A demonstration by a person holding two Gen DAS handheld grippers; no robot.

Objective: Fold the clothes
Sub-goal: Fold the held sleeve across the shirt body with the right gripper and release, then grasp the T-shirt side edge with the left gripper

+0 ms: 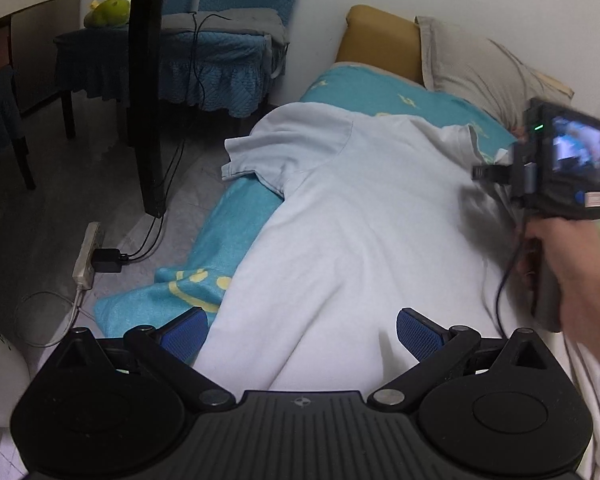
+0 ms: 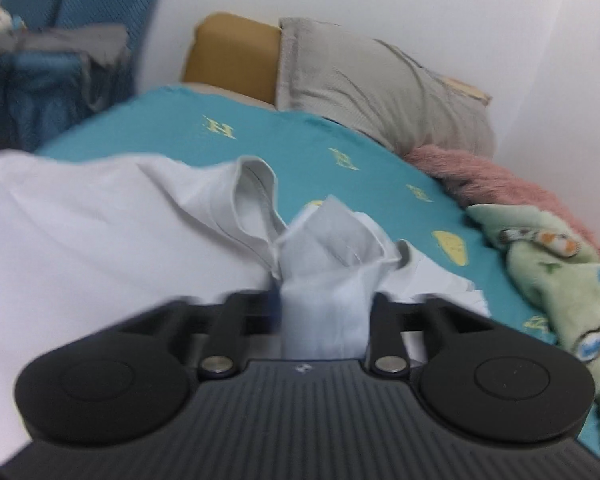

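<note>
Item: pale blue short-sleeved cotton T-shirt [image 1: 352,216], spread flat on a bed covered by a teal sheet printed with yellow letters [image 2: 284,132]. Long axis runs straight away from the left tool, hem nearest it, shoulders at the far end toward the pillows. One sleeve [image 1: 256,152] lies out flat, overhanging the bed's left edge.

Left tool [image 1: 300,330]: fingers spread wide, blue pads showing, nothing between them; sits at the hem end, cloth directly ahead and beneath it.

Right tool [image 2: 324,312]: fingers pressed together on a bunched wad of the shirt's cloth, apparently the other sleeve and shoulder beside the collar [image 2: 256,196]. The wad stands raised above the flat body. In the left view the person's hand [image 1: 572,264] carries this tool at the shirt's far right side.

Relation governing the coming move: the pinched sleeve lies on the right of the long axis, the flat body to its left; the right hand is far nearer that end, the left nearer the hem. Judged: a sleeve fold across the body is in hand, direction not settled by these views.

Surroundings: grey pillow [image 2: 384,88], mustard cushion [image 2: 236,52], pink fleece [image 2: 492,176], green printed blanket [image 2: 548,276].
</note>
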